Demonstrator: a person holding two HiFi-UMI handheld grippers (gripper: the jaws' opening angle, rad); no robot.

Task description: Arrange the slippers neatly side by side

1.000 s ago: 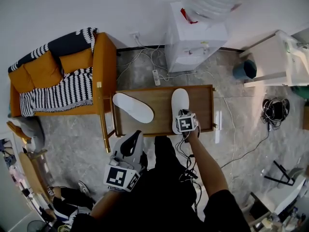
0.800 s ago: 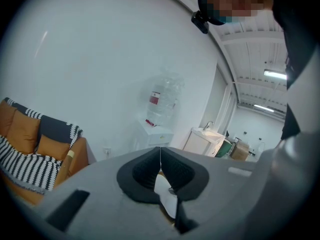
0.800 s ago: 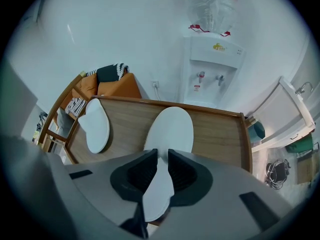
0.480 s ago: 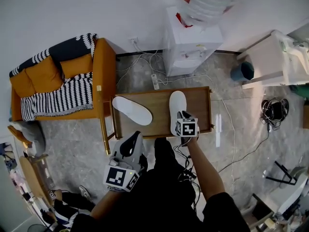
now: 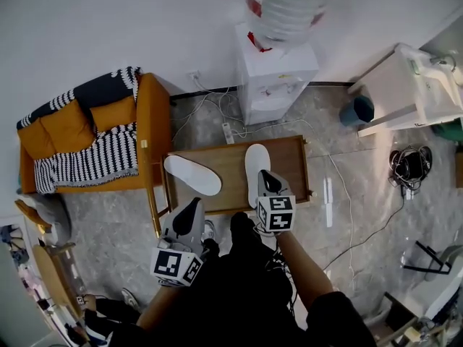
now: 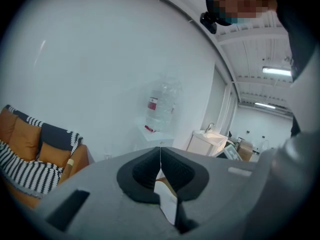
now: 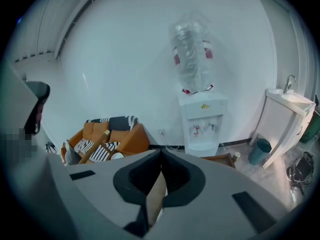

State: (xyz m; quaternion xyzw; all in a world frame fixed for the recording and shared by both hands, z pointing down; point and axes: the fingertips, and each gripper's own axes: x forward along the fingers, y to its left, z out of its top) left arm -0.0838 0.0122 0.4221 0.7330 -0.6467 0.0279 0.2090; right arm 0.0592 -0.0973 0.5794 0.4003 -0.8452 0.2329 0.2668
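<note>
well, table holds two slippers

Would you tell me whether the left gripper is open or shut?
Shut: the left gripper has its jaws meeting along one seam, nothing held between.

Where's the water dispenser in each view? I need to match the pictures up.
Head view: water dispenser at top centre, against the wall.
Left gripper view: water dispenser at picture centre, its bottle upright.
Right gripper view: water dispenser right of centre, bottle on top.
Shared landmark: the orange sofa, lying left of the dispenser in all three views.
</note>
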